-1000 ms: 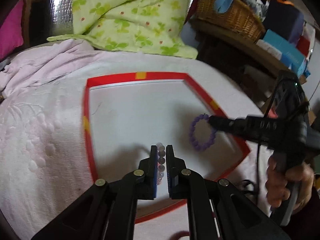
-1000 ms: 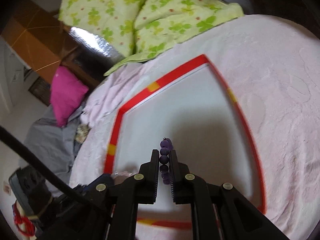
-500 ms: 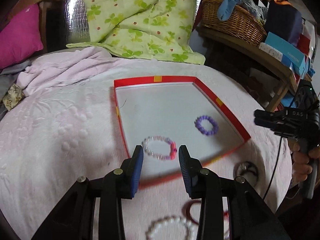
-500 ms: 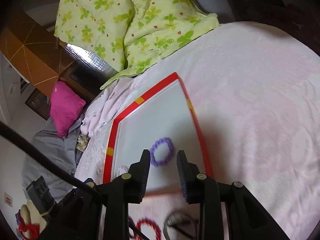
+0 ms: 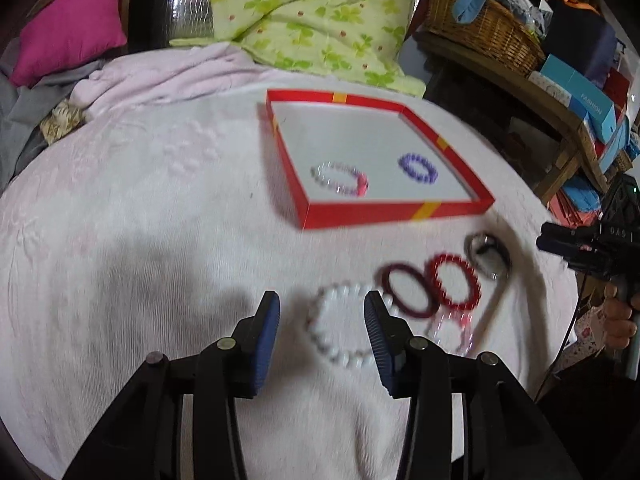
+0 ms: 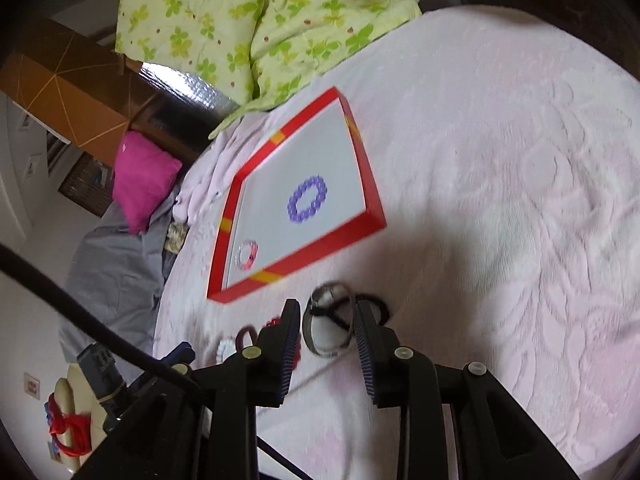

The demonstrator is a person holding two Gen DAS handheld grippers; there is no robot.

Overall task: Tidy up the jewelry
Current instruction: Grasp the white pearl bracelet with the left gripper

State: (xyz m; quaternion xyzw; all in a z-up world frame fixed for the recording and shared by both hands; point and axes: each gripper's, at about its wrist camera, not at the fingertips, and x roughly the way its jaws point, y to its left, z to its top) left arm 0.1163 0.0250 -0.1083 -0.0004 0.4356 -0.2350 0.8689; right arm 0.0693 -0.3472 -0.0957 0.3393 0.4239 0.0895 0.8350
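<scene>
A red-rimmed box lid (image 5: 392,212) (image 6: 372,216) with a white floor lies on the pale pink blanket. In it lie a clear-and-pink bead bracelet (image 5: 340,179) (image 6: 247,255) and a purple bead bracelet (image 5: 418,168) (image 6: 307,199). In front of it lie a white pearl bracelet (image 5: 340,330), a dark red ring bracelet (image 5: 406,290), a red bead bracelet (image 5: 454,282) and a silver bangle (image 5: 488,254) (image 6: 329,326). My left gripper (image 5: 322,334) is open over the pearl bracelet. My right gripper (image 6: 325,334) (image 5: 560,246) is open over the silver bangle.
A green floral quilt (image 5: 312,12) and a magenta pillow (image 5: 72,20) lie beyond the lid. A wicker basket (image 5: 484,28) and boxes stand on a wooden shelf at the right. A thin clear bracelet (image 5: 452,326) lies by the pearl one.
Both grippers let go of their bracelets in the lid, opened, and pulled back toward me. They now hover over the loose jewelry in front of the lid.
</scene>
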